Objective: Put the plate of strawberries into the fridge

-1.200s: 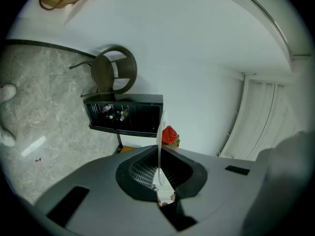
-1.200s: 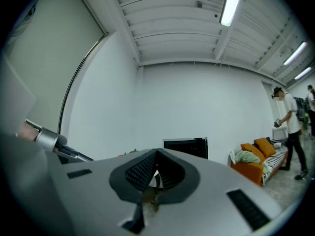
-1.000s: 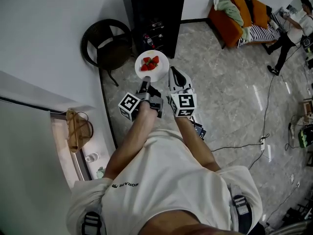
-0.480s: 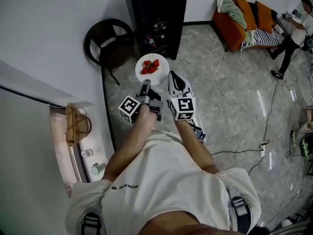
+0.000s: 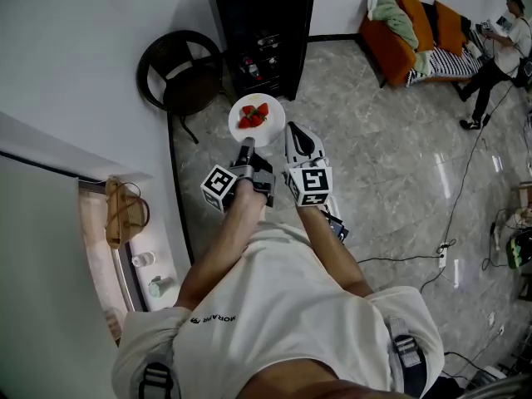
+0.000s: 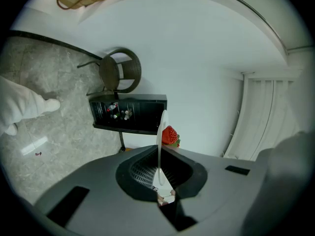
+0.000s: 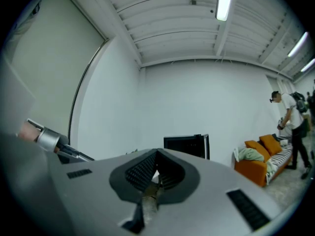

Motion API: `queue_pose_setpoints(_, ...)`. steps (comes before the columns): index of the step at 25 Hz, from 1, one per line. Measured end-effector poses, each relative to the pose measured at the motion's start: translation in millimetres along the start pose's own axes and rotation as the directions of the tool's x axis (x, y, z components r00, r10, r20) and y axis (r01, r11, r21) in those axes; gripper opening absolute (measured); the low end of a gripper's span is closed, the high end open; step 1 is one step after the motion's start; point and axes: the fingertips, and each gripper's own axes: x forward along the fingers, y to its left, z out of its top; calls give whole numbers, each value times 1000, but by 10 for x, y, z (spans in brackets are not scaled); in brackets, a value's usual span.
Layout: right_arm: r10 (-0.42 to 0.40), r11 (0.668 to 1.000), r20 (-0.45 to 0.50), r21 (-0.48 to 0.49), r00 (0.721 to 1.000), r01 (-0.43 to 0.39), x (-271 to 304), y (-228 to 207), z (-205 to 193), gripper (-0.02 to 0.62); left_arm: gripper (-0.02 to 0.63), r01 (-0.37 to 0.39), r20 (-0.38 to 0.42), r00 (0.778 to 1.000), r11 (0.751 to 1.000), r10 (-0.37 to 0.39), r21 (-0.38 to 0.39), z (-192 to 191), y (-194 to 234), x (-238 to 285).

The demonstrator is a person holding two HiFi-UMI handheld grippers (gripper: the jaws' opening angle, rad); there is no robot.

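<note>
A white plate (image 5: 257, 120) with several red strawberries (image 5: 253, 115) hangs level above the floor, just in front of the black fridge (image 5: 262, 32). My left gripper (image 5: 246, 146) is shut on the plate's near rim. In the left gripper view the plate (image 6: 160, 132) shows edge-on between the jaws of the left gripper (image 6: 159, 154), with a strawberry (image 6: 169, 135) beside it and the fridge (image 6: 128, 114) beyond. My right gripper (image 5: 293, 135) sits just right of the plate, shut and holding nothing. In the right gripper view, the right gripper (image 7: 156, 154) points at the fridge (image 7: 187, 145).
A round dark chair (image 5: 179, 69) stands left of the fridge against the white wall. An orange sofa (image 5: 411, 23) lies at the back right, with a person (image 5: 499, 48) standing beside it. Cables (image 5: 432, 243) trail over the marble floor at right. A basket (image 5: 125, 214) rests on a ledge at left.
The plate has stayed in my left gripper in front of the fridge, with only a slight shift in the view. The right gripper has kept its place beside it.
</note>
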Motion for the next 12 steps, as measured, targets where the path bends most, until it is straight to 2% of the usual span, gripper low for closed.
queue_pose_setpoints(8, 27, 999, 15, -31, 1000, -26, 116, -36, -50, 12, 11, 14, 11, 1000, 1000, -14, -5, 79, 87, 162)
queue_pose_setpoints(12, 24, 999, -2, -26, 1000, -24, 562, -204, -80, 13, 11, 12, 11, 1000, 1000, -12, -4, 239, 20, 622)
